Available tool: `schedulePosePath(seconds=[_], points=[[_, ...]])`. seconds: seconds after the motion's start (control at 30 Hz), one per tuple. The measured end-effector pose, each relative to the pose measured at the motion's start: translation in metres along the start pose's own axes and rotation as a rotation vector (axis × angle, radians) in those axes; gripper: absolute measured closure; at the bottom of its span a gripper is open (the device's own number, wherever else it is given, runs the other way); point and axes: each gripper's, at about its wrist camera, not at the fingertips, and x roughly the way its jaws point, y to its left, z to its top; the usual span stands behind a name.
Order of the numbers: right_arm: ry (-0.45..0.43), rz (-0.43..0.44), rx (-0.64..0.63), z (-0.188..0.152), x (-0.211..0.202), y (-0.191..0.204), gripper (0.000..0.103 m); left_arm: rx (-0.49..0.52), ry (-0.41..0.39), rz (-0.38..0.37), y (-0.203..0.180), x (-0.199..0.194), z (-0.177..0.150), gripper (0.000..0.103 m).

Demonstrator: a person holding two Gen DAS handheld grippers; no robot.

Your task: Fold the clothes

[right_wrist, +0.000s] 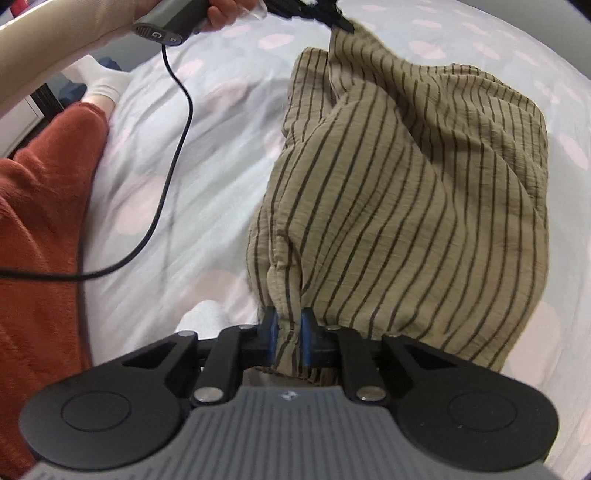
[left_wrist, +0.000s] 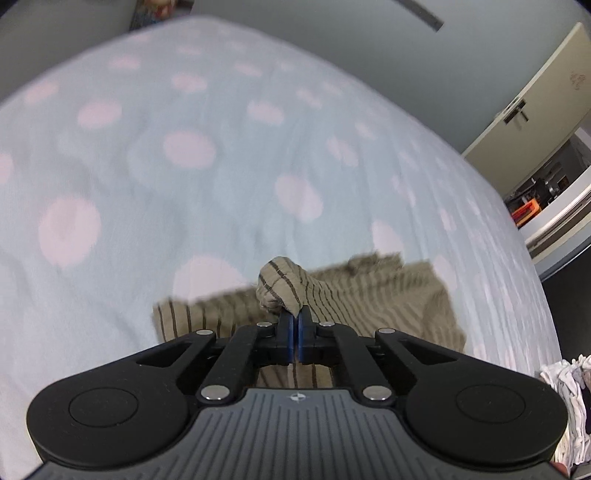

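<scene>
An olive striped garment (right_wrist: 406,206) lies on a pale blue bedsheet with pink dots (right_wrist: 207,177). In the left wrist view my left gripper (left_wrist: 294,317) is shut on a bunched corner of the striped garment (left_wrist: 284,286), lifted off the sheet. In the right wrist view my right gripper (right_wrist: 290,325) has its blue pads pressed on a gathered hem at the near edge of the cloth. At the top of that view the left gripper (right_wrist: 341,24) pinches the far corner, held by a hand (right_wrist: 225,14).
A black cable (right_wrist: 173,122) hangs from the left gripper's handle across the sheet. The person's rust-orange trouser leg (right_wrist: 40,221) and white sock (right_wrist: 103,85) rest on the bed at left. A pile of white clothes (left_wrist: 569,406) lies at the bed's right edge; a cabinet (left_wrist: 524,122) stands beyond.
</scene>
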Motion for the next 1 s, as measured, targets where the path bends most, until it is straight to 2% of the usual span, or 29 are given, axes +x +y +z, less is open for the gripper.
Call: schedulePosePath(seconds=[0.13,0.3,0.5,0.6,0.67,0.87,1.0], points=[[0.001,0.042,0.000,0.001,-0.010,-0.004,0.090,0.053,-0.018,0.064,-0.006,-0.016,0.007,0.103],[0.001,0.059,0.011,0.001,-0.007,-0.005,0.090,0.055,0.027,0.156,0.021,0.003,-0.008,0.103],[0.041,0.066,0.020,-0.003,0.005,-0.002,0.089,-0.003,0.050,0.154,0.046,0.027,-0.032,0.102],[0.036,0.074,0.032,-0.003,0.006,-0.004,0.081,-0.017,0.019,0.138,0.048,0.020,-0.036,0.095],[0.026,0.081,0.032,-0.002,0.002,-0.005,0.078,-0.011,-0.015,0.127,0.046,0.009,-0.036,0.081],[-0.031,0.090,0.029,0.005,-0.029,-0.016,0.066,0.002,-0.054,0.170,0.042,-0.016,-0.033,0.064],[-0.092,0.068,0.047,0.017,-0.053,-0.044,0.063,-0.025,-0.052,0.175,0.044,-0.019,-0.036,0.062]])
